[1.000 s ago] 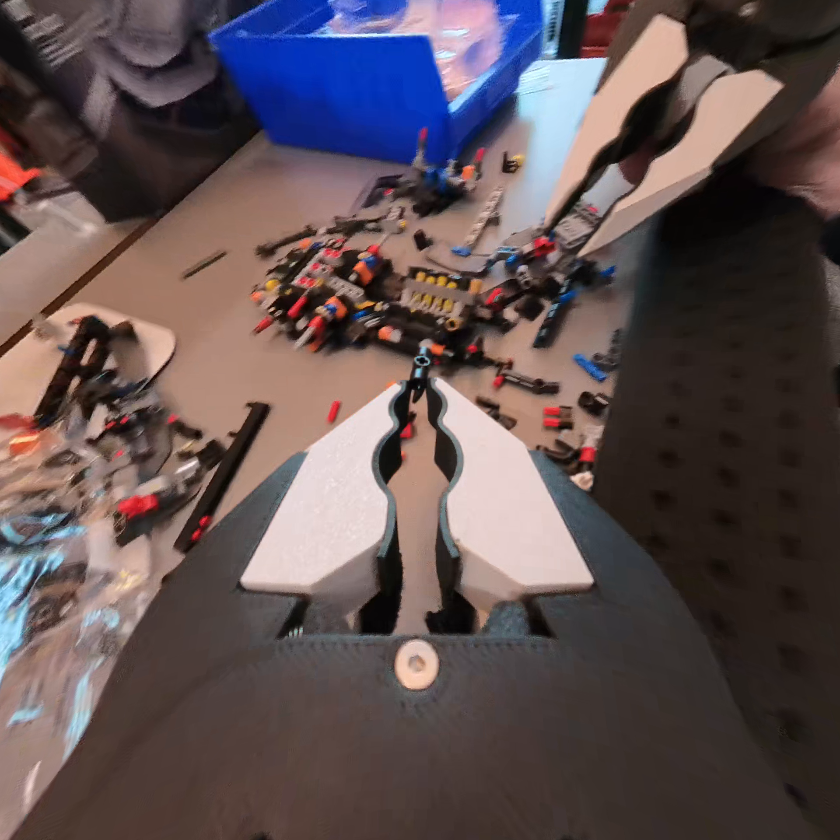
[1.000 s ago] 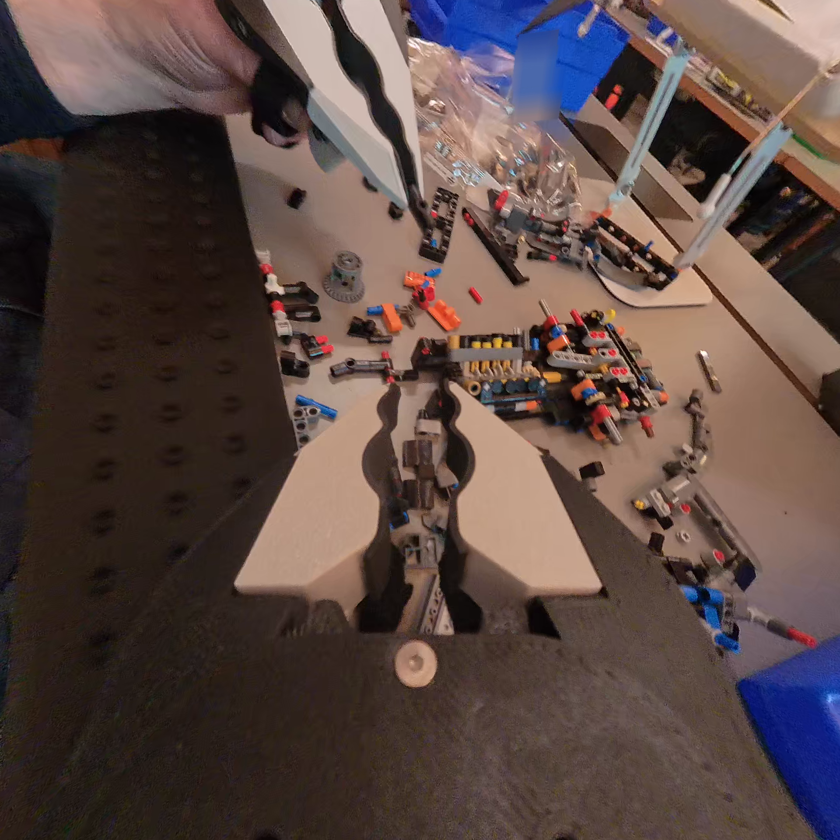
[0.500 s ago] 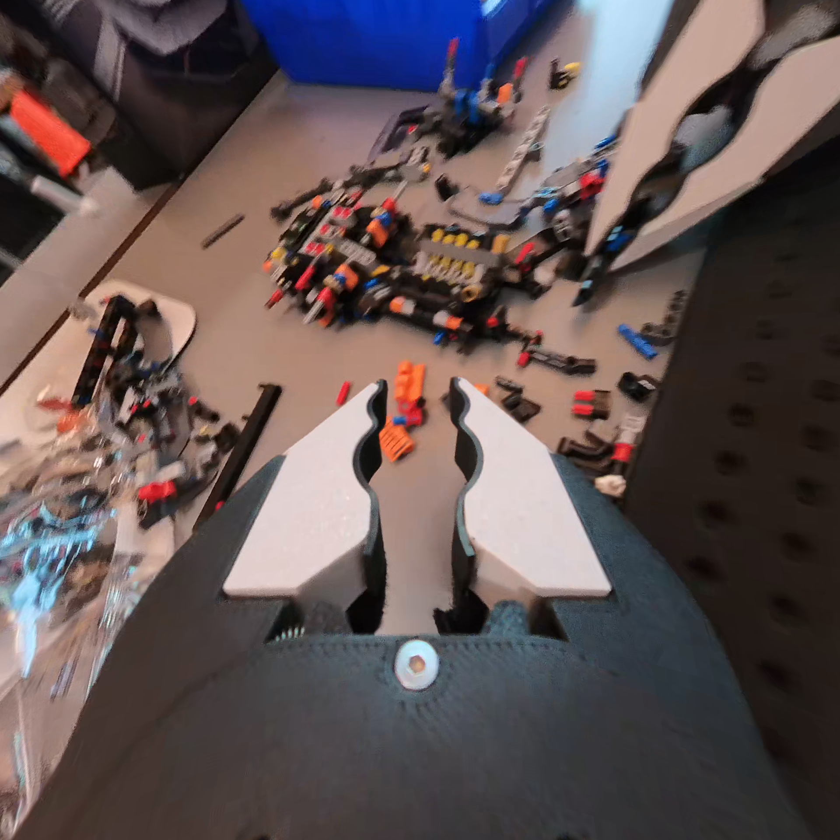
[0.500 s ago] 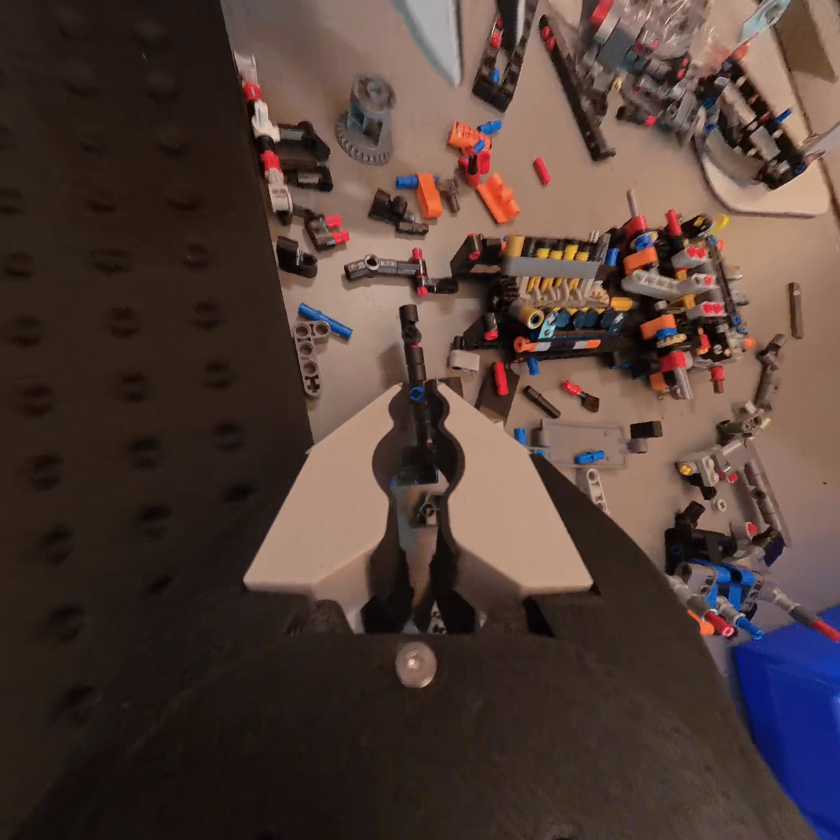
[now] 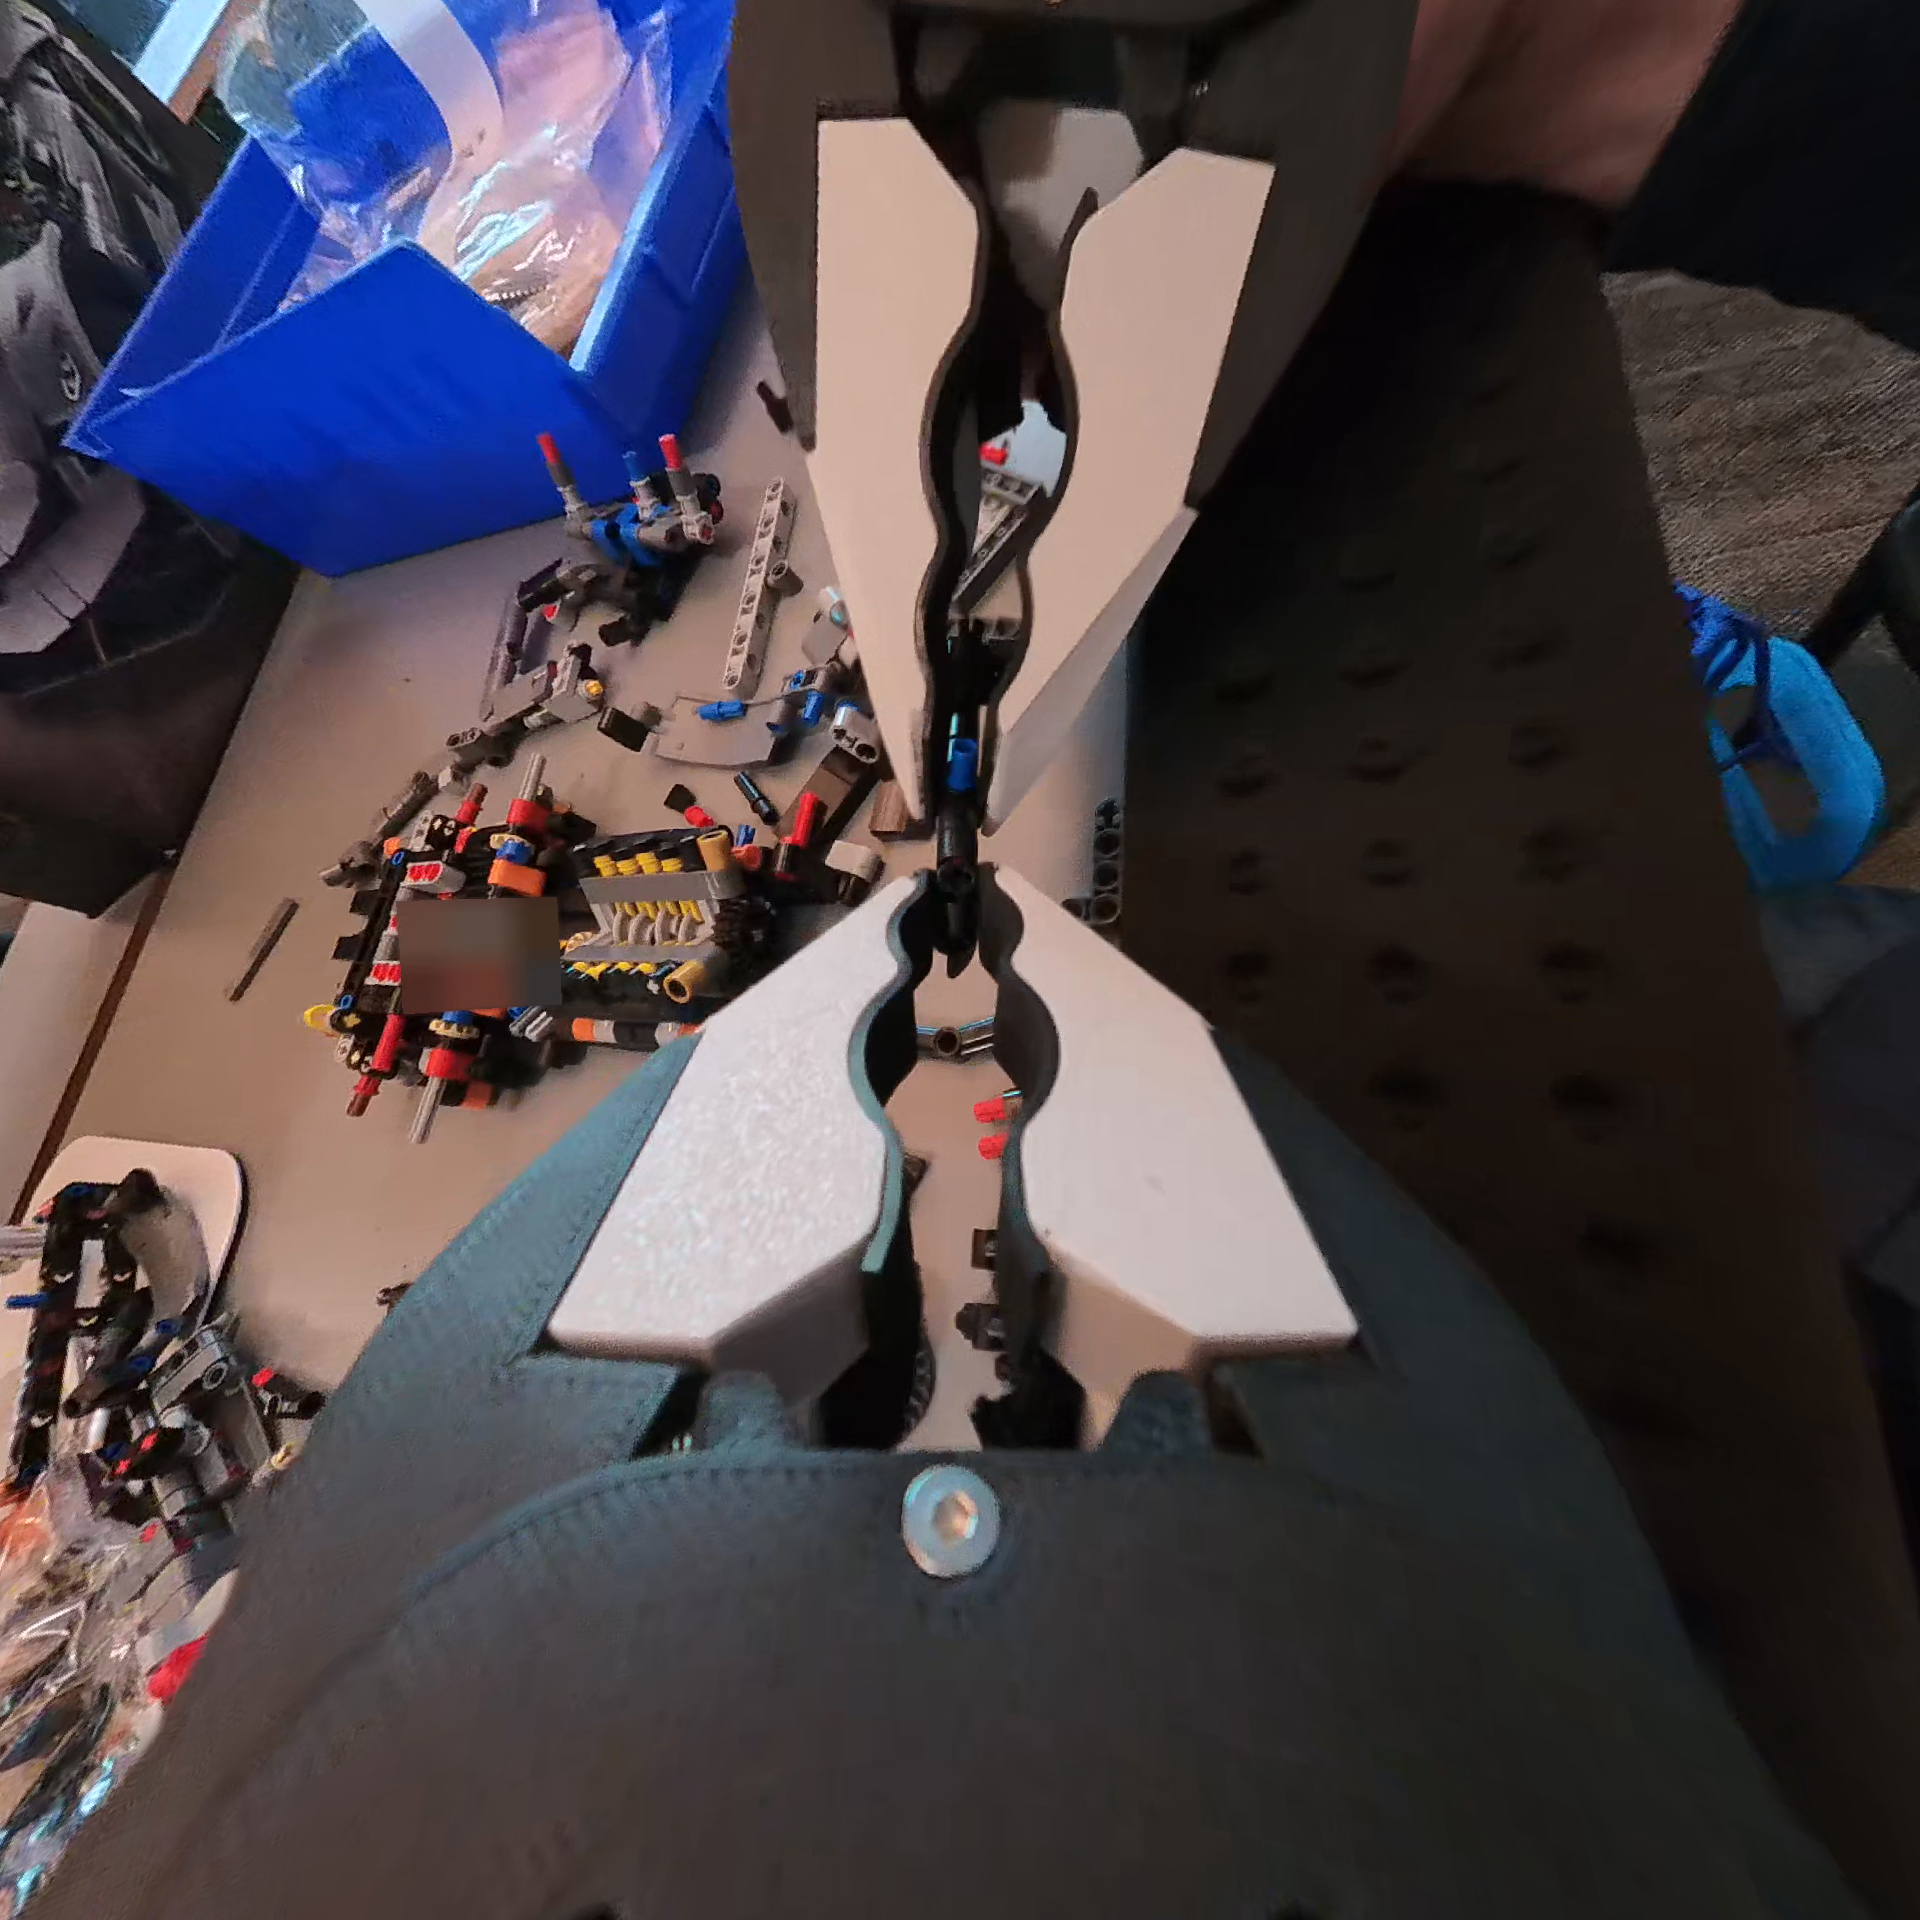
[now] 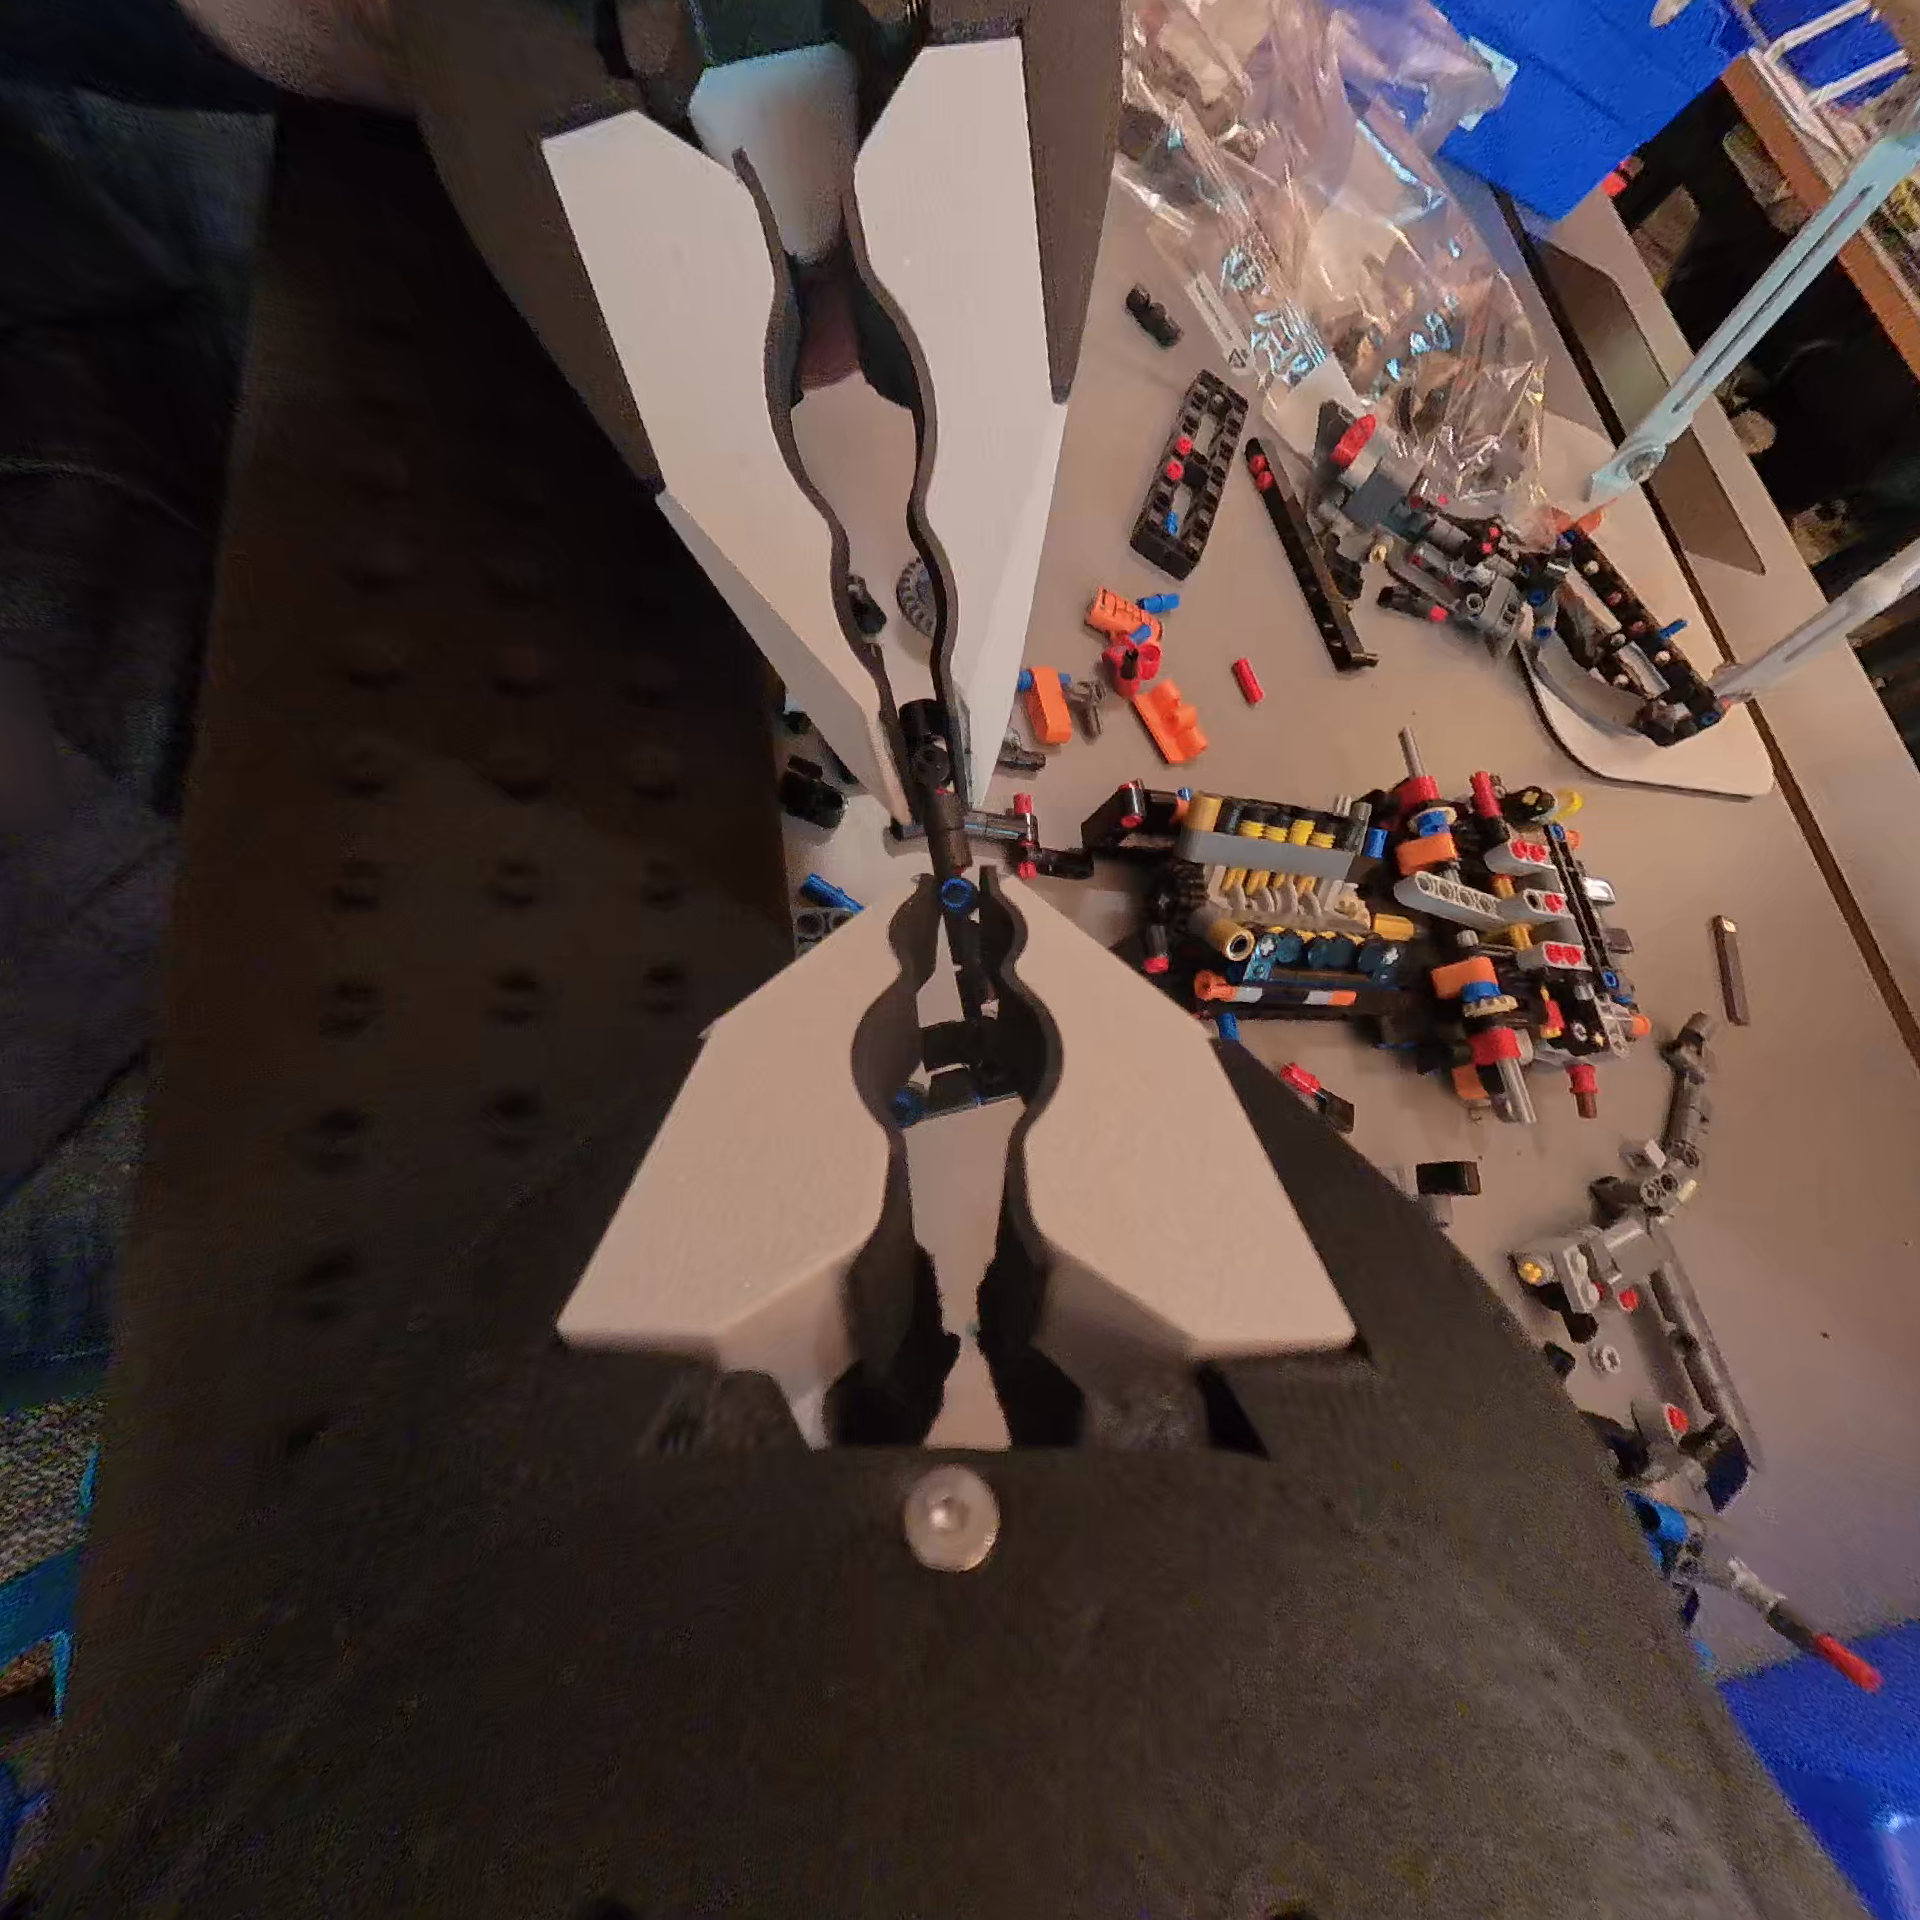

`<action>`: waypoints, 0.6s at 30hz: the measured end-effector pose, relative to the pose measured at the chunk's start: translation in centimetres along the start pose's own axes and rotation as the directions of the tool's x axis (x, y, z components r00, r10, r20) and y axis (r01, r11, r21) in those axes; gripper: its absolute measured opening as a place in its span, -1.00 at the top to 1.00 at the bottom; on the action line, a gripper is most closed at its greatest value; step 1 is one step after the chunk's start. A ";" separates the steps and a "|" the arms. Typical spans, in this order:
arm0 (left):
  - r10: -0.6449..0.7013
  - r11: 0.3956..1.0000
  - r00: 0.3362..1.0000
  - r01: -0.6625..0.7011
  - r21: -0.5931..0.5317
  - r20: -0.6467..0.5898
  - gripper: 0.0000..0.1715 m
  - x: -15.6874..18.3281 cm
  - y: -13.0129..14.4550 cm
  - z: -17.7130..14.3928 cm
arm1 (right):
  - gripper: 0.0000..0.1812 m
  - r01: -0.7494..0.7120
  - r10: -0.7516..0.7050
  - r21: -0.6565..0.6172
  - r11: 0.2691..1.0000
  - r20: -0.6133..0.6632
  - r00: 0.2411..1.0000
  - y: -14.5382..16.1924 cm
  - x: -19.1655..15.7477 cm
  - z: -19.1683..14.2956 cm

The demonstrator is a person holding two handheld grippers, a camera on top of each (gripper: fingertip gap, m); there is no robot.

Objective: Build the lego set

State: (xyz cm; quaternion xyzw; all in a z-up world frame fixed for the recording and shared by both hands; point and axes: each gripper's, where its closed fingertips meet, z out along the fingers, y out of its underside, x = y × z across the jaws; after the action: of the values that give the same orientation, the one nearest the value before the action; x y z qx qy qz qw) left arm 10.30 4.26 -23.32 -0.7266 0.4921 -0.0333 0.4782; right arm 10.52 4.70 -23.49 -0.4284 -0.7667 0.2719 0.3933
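My right gripper (image 6: 951,883) is shut on a thin black lego assembly with blue pins (image 6: 966,997) that sticks out past its tips. My left gripper (image 5: 951,894) is shut on the small black connector (image 5: 951,883) at the far end of that assembly. The two grippers meet tip to tip above the table. In the left wrist view the right gripper (image 5: 956,810) comes down from the top. In the right wrist view the left gripper (image 6: 930,800) does the same. The large multicoloured lego chassis (image 5: 644,914) (image 6: 1403,914) lies on the grey table beside them.
Loose lego parts lie all around the chassis. A blue bin (image 5: 364,395) stands at the back, clear plastic bags (image 6: 1330,208) at one end. A white plate (image 6: 1662,748) carries a black frame. A dark perforated panel (image 5: 1455,831) (image 6: 468,727) borders the table. My two grippers' fingertips are within a few centimetres of each other.
Half a second ago my left gripper was open and apart from the right. The two have come together tip to tip, and the left has shut on the black connector.
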 end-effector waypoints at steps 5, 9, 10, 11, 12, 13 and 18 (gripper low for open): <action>-0.037 0.996 0.999 0.040 0.082 -0.035 0.93 0.0 -1.0 -1.3 | 0.95 0.003 -0.003 0.074 0.997 0.010 1.000 -1.2 -0.3 -0.7; -0.061 0.994 0.995 0.068 0.081 -0.085 0.94 0.5 -0.6 -1.6 | 0.95 0.009 -0.012 0.071 0.997 0.033 0.999 -1.3 -0.8 -0.4; -0.069 0.993 0.994 0.077 0.092 -0.090 0.94 0.5 -0.6 -1.8 | 0.95 0.006 -0.008 0.075 0.997 0.035 0.999 -1.4 -0.8 -0.4; -0.069 0.993 0.994 0.077 0.090 -0.088 0.94 0.4 -0.6 -1.9 | 0.95 0.003 -0.006 0.075 0.997 0.040 0.999 -1.4 -0.8 -0.4; -0.078 0.992 0.992 0.088 0.090 -0.104 0.93 0.6 -0.5 -2.0 | 0.95 0.005 -0.008 0.075 0.997 0.047 0.999 -1.4 -1.0 -0.4; -0.089 0.990 0.990 0.100 0.097 -0.113 0.94 0.7 -0.5 -2.1 | 0.95 0.009 -0.011 0.069 0.998 0.041 0.999 -1.3 -1.0 -0.4; -0.280 0.932 0.960 0.273 0.237 -0.007 0.95 -4.2 1.1 -8.1 | 0.96 -0.078 0.073 0.216 0.973 0.031 0.997 -2.8 0.4 -3.2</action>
State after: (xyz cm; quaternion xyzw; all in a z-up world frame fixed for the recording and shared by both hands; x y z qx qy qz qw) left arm 3.20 1.97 -18.05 -0.7270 0.3712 -0.1487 0.5582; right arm 11.87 3.98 -19.47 -0.4087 -0.7201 0.3734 0.4183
